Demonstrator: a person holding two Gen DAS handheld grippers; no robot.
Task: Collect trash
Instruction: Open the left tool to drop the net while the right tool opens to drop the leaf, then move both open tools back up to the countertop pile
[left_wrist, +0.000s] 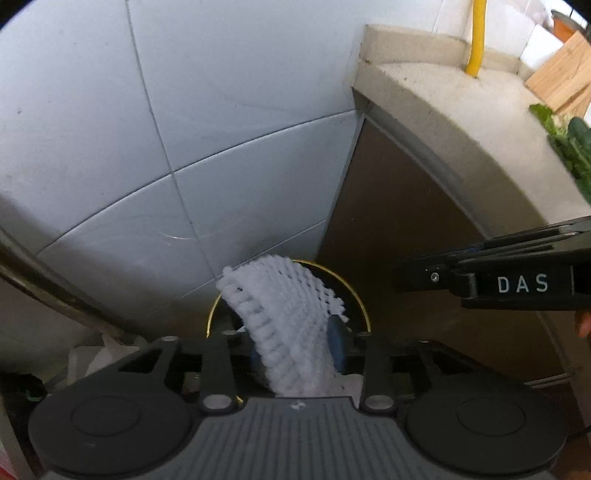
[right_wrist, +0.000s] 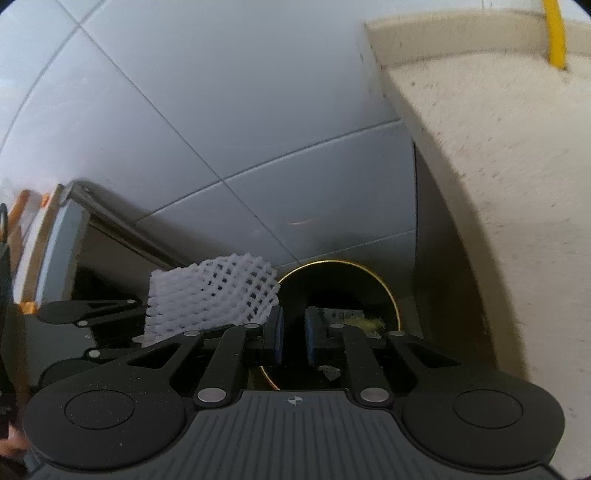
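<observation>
Two handheld grippers point steeply down toward a round black trash bin (right_wrist: 338, 291) with a thin gold rim, which stands on the floor in a corner. Pale grey wall tiles (left_wrist: 166, 122) rise behind it, and a speckled beige stone counter (right_wrist: 498, 155) overhangs it on the right, with a dark cabinet face below. A yellow hose (left_wrist: 476, 40) runs up from the far end of the counter.

The left gripper (left_wrist: 297, 347) has a piece of white foam fruit netting (left_wrist: 288, 317) between its blue-padded fingers (left_wrist: 337, 345). The netting stands up from the jaws and curls over the near left part of the bin's opening. The jaws stand partly apart; whether the pads press on the foam cannot be told.

The right gripper (right_wrist: 293, 332) hovers directly over the bin's mouth. Its blue pads are slightly apart with nothing between them. Some scraps lie inside the bin beyond its fingers.

From the left camera, the right gripper reaches in from the right edge, marked with white letters. Green leafy vegetables (left_wrist: 570, 147) and a wooden board (left_wrist: 565, 74) sit on the counter at far right.
</observation>
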